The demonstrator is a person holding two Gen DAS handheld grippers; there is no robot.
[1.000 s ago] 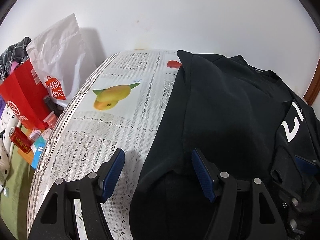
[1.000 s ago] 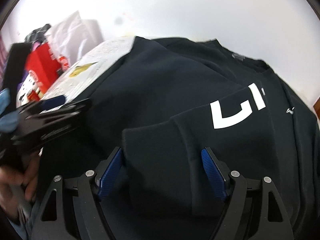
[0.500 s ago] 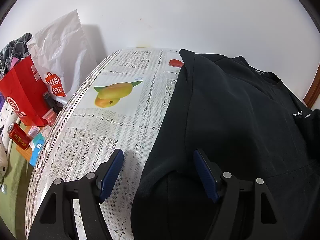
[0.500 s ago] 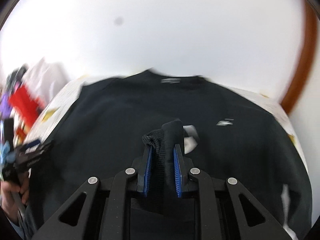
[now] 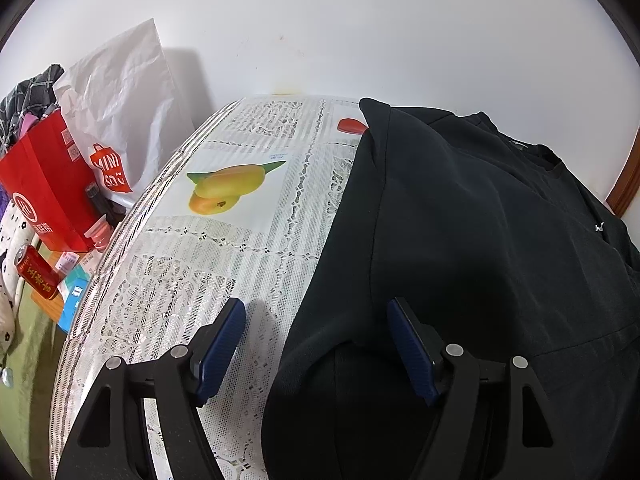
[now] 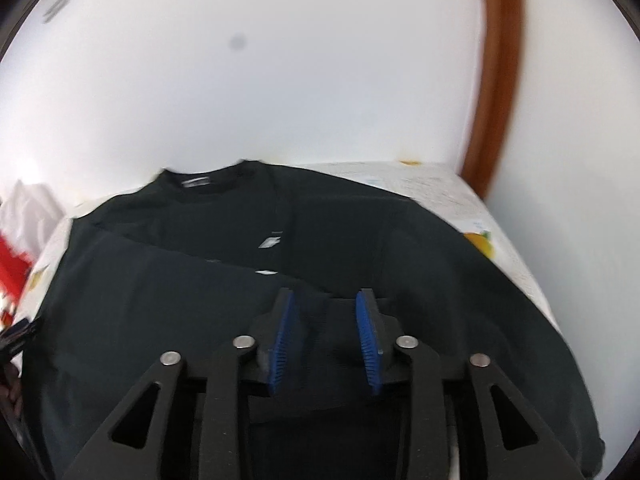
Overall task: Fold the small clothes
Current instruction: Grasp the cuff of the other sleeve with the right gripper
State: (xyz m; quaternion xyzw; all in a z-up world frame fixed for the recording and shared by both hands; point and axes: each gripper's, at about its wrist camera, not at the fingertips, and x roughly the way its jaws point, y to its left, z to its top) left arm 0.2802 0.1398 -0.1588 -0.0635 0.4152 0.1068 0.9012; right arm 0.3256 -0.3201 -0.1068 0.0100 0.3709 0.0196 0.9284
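A black sweatshirt [image 5: 460,240] lies spread on a table with a white lace cloth [image 5: 224,264]. My left gripper [image 5: 316,336] is open, low over the shirt's left edge, one finger above the cloth and one above the fabric. In the right wrist view the sweatshirt [image 6: 192,280] fills the table, its collar at the far side and a sleeve laid across the body. My right gripper [image 6: 326,332] is open just above the ribbed cuff [image 6: 324,364], which lies between the jaws without being pinched.
A white Miniso bag [image 5: 116,120] and a red bag [image 5: 44,196] stand left of the table, with a red can [image 5: 36,276] and small items on a low surface. A wooden door frame [image 6: 496,72] rises at the right. White wall behind.
My right gripper was shut on the sleeve cuff half a second ago; it has carried it across the shirt and opened, leaving the cuff lying flat. The left gripper has barely moved.
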